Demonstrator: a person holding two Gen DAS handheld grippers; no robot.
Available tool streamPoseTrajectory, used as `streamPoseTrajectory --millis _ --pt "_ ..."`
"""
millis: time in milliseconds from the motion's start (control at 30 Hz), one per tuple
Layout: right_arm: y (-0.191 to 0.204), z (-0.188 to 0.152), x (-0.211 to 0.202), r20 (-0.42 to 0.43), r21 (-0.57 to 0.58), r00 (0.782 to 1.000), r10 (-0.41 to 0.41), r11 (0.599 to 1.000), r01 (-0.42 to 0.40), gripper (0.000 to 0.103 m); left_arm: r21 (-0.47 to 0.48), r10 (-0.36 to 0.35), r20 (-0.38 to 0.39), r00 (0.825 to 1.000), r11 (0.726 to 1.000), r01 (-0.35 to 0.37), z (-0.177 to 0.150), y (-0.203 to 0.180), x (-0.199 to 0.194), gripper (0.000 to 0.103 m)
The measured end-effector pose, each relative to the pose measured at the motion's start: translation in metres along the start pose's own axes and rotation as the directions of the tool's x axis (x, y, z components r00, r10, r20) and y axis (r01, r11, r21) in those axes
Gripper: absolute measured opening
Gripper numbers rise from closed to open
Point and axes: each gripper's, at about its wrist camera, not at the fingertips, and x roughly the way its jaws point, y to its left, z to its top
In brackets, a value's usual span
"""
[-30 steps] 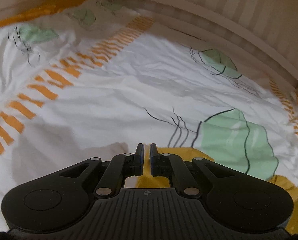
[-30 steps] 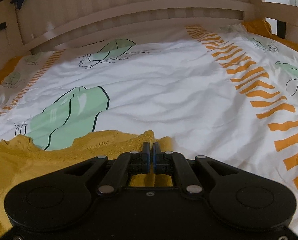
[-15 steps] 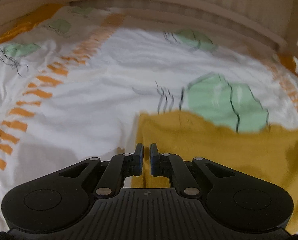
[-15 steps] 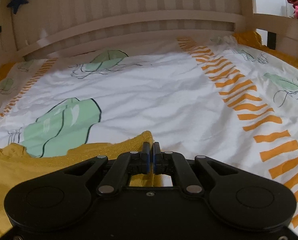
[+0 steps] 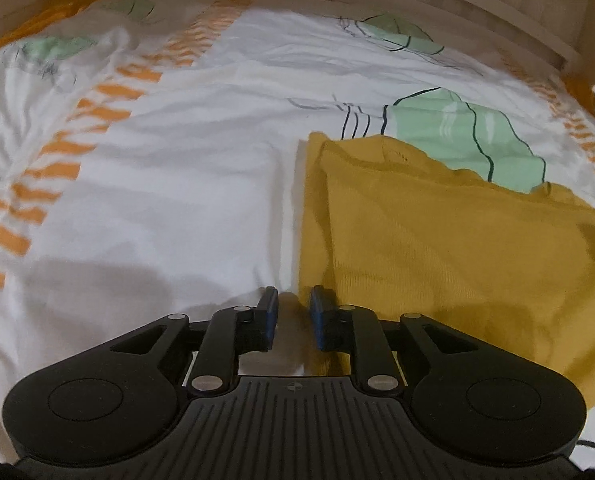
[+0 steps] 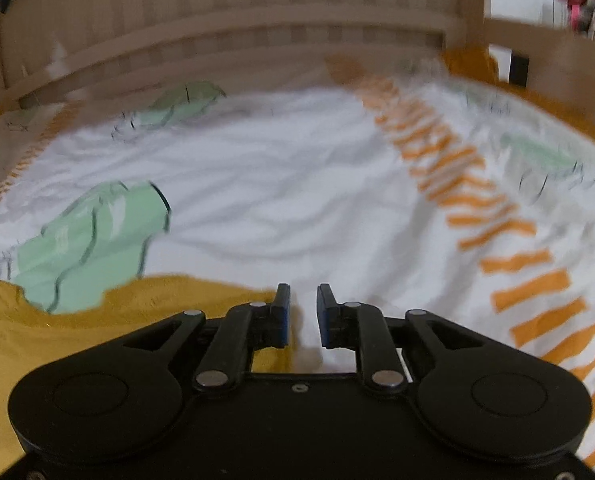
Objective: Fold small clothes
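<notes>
A mustard-yellow garment (image 5: 437, 248) lies flat on the bed, filling the right half of the left wrist view. My left gripper (image 5: 293, 304) is open with nothing between its pads, at the garment's near left edge. In the right wrist view the same garment (image 6: 97, 320) lies at the lower left. My right gripper (image 6: 300, 302) is open and empty, just past the garment's right edge over white sheet.
The bed is covered by a white sheet (image 5: 185, 184) with orange dashes and green leaf prints. A wooden slatted bed rail (image 6: 237, 40) runs along the far side. A rail corner post (image 6: 473, 12) stands at the right.
Both grippers have opened and let go of the yellow garment. They have pulled back, and the garment now lies spread on the sheet.
</notes>
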Motion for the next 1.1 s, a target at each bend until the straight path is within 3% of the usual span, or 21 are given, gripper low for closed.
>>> streamPoseTrajectory --millis 100,233,467,767,833,900,967,1000,1100 --pt "0.012 0.008 -0.022 0.046 -0.014 0.998 0.051 0.999 -0.051 0.04 -0.024 -0.009 0.017 1.0 1.0 0.01 -0.01 0.003 -0.003 0.019" --pt "0.052 0.006 -0.043 0.028 -0.108 0.981 0.192 0.976 -0.188 0.04 -0.023 -0.018 0.024 1.0 1.0 0.018 -0.01 0.005 -0.003 0.019" --pt "0.143 -0.013 -0.034 -0.085 -0.26 0.924 0.372 0.887 -0.381 0.04 -0.004 -0.037 -0.008 0.999 0.999 0.037 -0.011 0.005 -0.006 0.02" --pt "0.198 -0.015 0.022 -0.176 -0.314 0.895 0.409 0.839 -0.445 0.04 -0.027 -0.057 -0.028 0.998 0.998 0.057 -0.013 0.009 -0.009 0.02" --pt "0.205 -0.018 0.026 -0.193 -0.335 0.89 0.414 0.825 -0.456 0.051 -0.044 -0.067 -0.035 0.997 0.997 0.066 -0.013 0.012 -0.009 0.02" --pt "0.209 -0.021 0.026 -0.211 -0.349 0.883 0.42 0.811 -0.47 0.054 -0.052 -0.072 -0.04 0.997 0.996 0.07 -0.013 0.012 -0.01 0.02" --pt "0.213 -0.024 0.028 -0.233 -0.378 0.885 0.403 0.801 -0.465 0.046 -0.051 -0.07 -0.042 0.997 0.996 0.068 -0.013 0.011 -0.01 0.02" --pt "0.216 -0.026 0.028 -0.239 -0.394 0.887 0.396 0.795 -0.461 0.005 -0.049 -0.069 -0.042 0.997 0.997 0.067 -0.013 0.011 -0.01 0.02" --pt "0.224 -0.029 0.029 -0.22 -0.453 0.907 0.359 0.786 -0.421 0.004 -0.049 -0.065 -0.044 0.997 0.997 0.063 -0.013 0.011 -0.01 0.02"
